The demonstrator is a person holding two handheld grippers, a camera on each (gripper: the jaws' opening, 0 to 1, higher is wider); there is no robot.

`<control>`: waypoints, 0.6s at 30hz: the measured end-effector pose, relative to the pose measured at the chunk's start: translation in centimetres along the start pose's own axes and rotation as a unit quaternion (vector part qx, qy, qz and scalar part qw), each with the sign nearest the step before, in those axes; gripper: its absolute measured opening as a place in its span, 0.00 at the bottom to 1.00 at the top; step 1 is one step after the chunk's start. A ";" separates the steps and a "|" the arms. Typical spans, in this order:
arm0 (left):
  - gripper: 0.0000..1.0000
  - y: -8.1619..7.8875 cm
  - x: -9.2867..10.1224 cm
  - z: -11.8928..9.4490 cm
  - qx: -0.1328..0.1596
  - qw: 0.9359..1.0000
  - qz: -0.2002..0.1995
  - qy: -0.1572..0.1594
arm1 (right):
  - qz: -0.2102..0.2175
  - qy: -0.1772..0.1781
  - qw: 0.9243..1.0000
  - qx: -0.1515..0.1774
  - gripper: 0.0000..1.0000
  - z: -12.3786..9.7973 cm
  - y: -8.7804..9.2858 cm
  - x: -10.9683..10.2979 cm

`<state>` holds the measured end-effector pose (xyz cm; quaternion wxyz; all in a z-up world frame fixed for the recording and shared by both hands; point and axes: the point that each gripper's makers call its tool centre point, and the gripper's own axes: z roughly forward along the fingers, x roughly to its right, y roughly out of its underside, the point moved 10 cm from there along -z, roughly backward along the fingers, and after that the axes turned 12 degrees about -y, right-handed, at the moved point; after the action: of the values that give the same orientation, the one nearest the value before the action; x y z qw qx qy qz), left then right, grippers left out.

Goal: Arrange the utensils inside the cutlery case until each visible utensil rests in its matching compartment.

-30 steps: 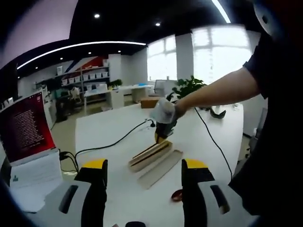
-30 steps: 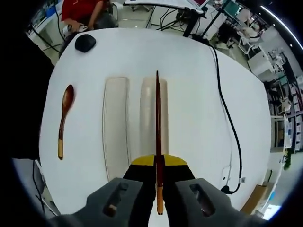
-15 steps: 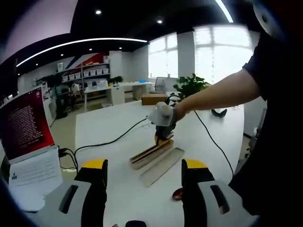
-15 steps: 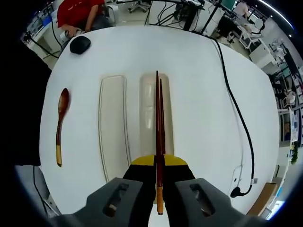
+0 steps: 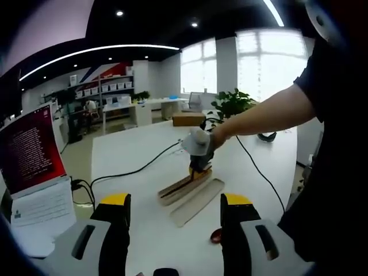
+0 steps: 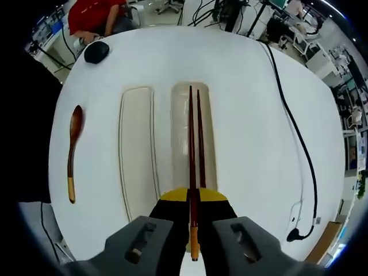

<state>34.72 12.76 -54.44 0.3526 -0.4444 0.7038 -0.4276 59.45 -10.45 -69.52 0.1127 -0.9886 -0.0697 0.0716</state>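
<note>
Right gripper view: the right gripper (image 6: 193,221) is clamped on a pair of dark red-brown chopsticks (image 6: 194,149), jaws closed on their lighter butt ends. The sticks run forward from the jaws and lie along the right-hand half of the cutlery case (image 6: 194,138), a pale, long, shallow tray with rounded ends. The two tips are slightly spread and end just short of the tray's far end. Whether the sticks rest on the tray floor or hang just above it cannot be told.

The other half of the case (image 6: 137,149) lies parallel, just to the left, with a narrow strip of white table (image 6: 247,115) between the two pieces. It holds nothing.

A wooden spoon (image 6: 73,150) lies on the table left of both trays, well apart from them, bowl towards the far side, pale handle end nearest the camera. It is outside the case.

A black mouse-like object (image 6: 96,52) sits near the far left edge of the table. A black cable (image 6: 299,138) runs along the right side of the table to a plug near the edge. A person in a red top (image 6: 95,14) sits beyond the table.

Left gripper view: the left gripper (image 5: 175,230) hangs above the near edge of the table, jaws wide apart, nothing between them. Further off, the right gripper (image 5: 198,150) stands at the end of the case (image 5: 190,192), held by a bare forearm (image 5: 259,115). A laptop with a red screen (image 5: 29,155) stands at the left
</note>
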 end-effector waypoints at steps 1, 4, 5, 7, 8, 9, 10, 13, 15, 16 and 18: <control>0.65 0.0 0.0 0.1 -0.002 1.000 0.001 0.000 | -0.001 0.001 1.000 -0.001 0.00 0.1 0.0 0.0; 0.65 0.0 0.0 0.1 -0.001 1.000 0.000 0.000 | -0.005 0.003 1.000 -0.006 0.00 0.3 -0.1 0.1; 0.65 -0.1 0.0 0.1 -0.001 1.000 0.000 0.001 | -0.002 0.002 1.000 -0.006 0.00 0.4 -0.1 0.2; 0.65 -0.1 0.0 0.2 -0.002 1.000 0.001 0.001 | 0.000 0.003 1.000 -0.006 0.00 0.5 -0.1 0.4; 0.65 0.0 0.0 0.1 -0.002 1.000 0.001 0.001 | 0.001 0.002 1.000 -0.006 0.00 0.5 -0.1 0.4; 0.65 0.0 -0.1 0.1 -0.004 1.000 0.001 0.000 | 0.003 0.002 1.000 -0.005 0.00 0.6 -0.2 0.4; 0.65 0.1 -0.2 0.1 -0.005 1.000 0.001 -0.002 | 0.003 0.001 1.000 -0.005 0.00 0.7 -0.2 0.4; 0.65 0.1 -0.4 0.1 -0.007 1.000 -0.001 -0.004 | 0.001 -0.001 1.000 -0.007 0.00 1.0 -0.3 0.6; 0.65 0.1 -0.4 0.2 -0.007 1.000 -0.001 -0.005 | -0.001 -0.001 1.000 -0.006 0.00 1.0 -0.5 0.5; 0.65 0.2 -0.4 0.2 -0.008 1.000 -0.001 -0.005 | -0.001 -0.002 1.000 -0.007 0.00 1.0 -0.5 0.6; 0.65 0.2 -0.4 0.3 -0.008 1.000 -0.001 -0.005 | 0.001 -0.002 1.000 -0.007 0.00 1.1 -0.5 0.7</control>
<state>35.05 13.12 -54.65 0.3517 -0.4500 0.7052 -0.4201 59.86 -9.64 -70.57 0.1053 -0.9893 -0.0692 0.0737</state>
